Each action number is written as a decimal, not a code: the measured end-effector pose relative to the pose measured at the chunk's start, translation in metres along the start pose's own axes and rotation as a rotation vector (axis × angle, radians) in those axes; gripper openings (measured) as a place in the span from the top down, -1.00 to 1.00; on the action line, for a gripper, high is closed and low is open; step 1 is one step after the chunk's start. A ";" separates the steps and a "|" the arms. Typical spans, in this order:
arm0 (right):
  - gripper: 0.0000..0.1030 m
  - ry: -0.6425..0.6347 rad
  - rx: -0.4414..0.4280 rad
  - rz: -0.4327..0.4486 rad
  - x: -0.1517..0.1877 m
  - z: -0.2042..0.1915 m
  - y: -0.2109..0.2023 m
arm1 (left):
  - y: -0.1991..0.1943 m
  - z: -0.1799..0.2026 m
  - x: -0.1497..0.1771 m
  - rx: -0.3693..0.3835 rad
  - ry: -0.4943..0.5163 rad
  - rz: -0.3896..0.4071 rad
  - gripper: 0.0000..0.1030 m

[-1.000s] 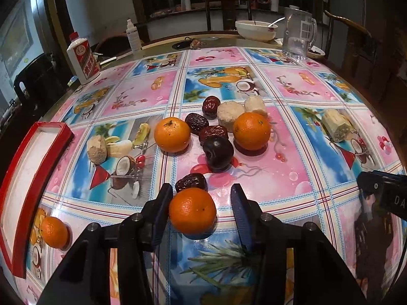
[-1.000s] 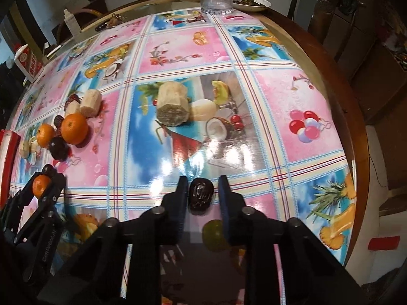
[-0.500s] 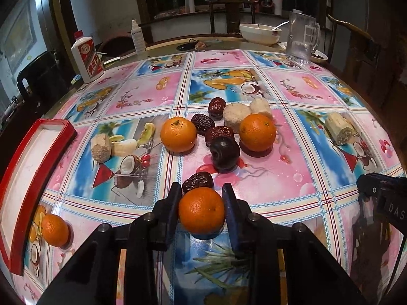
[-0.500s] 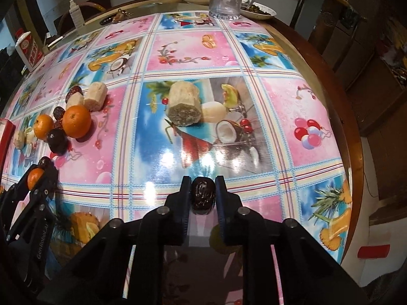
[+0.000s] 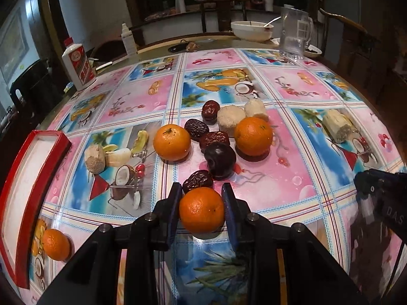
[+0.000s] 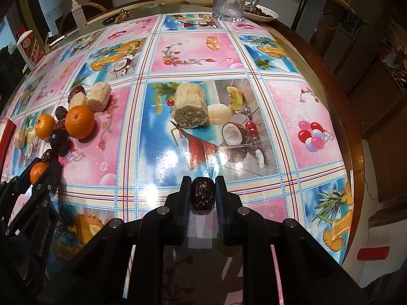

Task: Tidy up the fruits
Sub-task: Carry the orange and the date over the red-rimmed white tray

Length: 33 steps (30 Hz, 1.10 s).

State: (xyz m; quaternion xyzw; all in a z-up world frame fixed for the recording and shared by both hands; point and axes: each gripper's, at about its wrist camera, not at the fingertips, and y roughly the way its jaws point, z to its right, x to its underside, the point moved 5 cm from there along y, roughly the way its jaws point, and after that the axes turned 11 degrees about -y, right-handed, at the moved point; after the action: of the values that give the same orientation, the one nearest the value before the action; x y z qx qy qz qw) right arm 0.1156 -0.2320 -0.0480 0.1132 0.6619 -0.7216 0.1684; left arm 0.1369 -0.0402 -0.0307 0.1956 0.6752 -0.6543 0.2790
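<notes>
Holding two fruits at once, I am working both grippers low over the fruit-print tablecloth [image 5: 300, 178].

1. Left gripper [image 5: 202, 212]: its jaws are standing closed to the width of a mandarin orange [image 5: 201, 209], one pad against each flank. I am judging this a firm grasp, though I cannot tell whether the fruit is already clear of the cloth.
2. Right gripper [image 6: 203, 198]: its jaws are pinching a dried red date [image 6: 202, 195] across its narrow sides. The date's long axis is running forward along the fingers, so the pads are bearing on its short dimension.

The governing relation is the red-rimmed tray [image 5: 59, 141]. It is lying at the far left edge of the table, to the left of the left gripper and well apart from the right one. The left gripper is therefore the nearer, and its orange should be travelling leftward first. One loose mandarin [image 5: 55, 244] is sitting just beside the tray's near rim; I am treating it as an obstacle on that path.

Another date [image 5: 198, 181] is lying just beyond the held orange, near the left finger tip, so I am planning to lift before any sideways motion. Both grippers are pointing forward across the table, roughly level.
</notes>
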 end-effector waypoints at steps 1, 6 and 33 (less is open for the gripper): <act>0.60 0.000 -0.003 0.004 0.000 0.000 -0.001 | 0.000 -0.001 0.000 0.005 -0.002 0.001 0.40; 0.60 -0.016 -0.004 0.036 -0.002 -0.006 -0.009 | -0.007 -0.003 0.002 0.061 -0.019 0.015 0.40; 0.60 -0.337 -0.344 0.234 -0.044 -0.235 -0.140 | -0.123 -0.172 -0.022 -0.082 -0.171 0.179 0.40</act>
State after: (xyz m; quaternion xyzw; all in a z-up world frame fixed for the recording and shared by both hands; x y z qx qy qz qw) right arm 0.0865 0.0145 0.0746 0.0371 0.7199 -0.5828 0.3751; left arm 0.0557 0.1245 0.0765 0.1869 0.6549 -0.6130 0.4005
